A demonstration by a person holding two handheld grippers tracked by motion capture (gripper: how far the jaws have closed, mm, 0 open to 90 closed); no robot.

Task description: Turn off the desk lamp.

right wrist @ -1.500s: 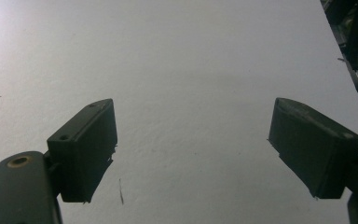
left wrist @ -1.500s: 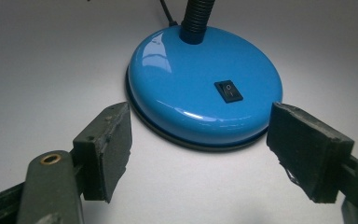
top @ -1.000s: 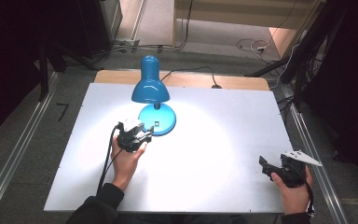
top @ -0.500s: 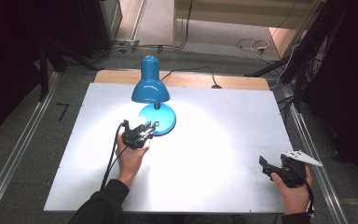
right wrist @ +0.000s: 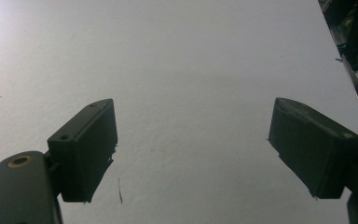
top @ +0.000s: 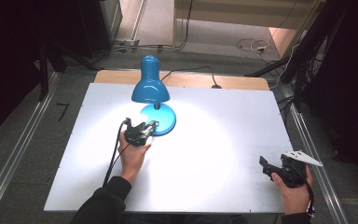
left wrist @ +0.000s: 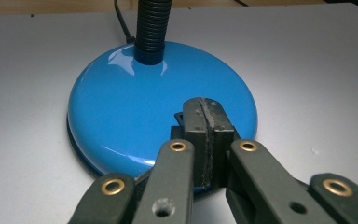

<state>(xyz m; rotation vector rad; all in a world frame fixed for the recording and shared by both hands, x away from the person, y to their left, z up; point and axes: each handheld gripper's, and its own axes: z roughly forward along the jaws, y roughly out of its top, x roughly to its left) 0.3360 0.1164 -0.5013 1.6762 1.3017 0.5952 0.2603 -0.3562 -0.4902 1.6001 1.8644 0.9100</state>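
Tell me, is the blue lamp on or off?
On: the blue lamp throws a bright pool of light on the white table beneath its shade.

Left claw (left wrist: 204,140): black linked arms with brass-coloured rivets at the pivots, plain round holes lower down; pads dark with rough grey inner faces. A black cable trailed from it along the left forearm, seen in the high view. Left sleeve (top: 100,205) dark. Right claw (right wrist: 193,149): two blocky black pads, a brass rivet on one arm; grey three-cornered plate (top: 302,157) on top.
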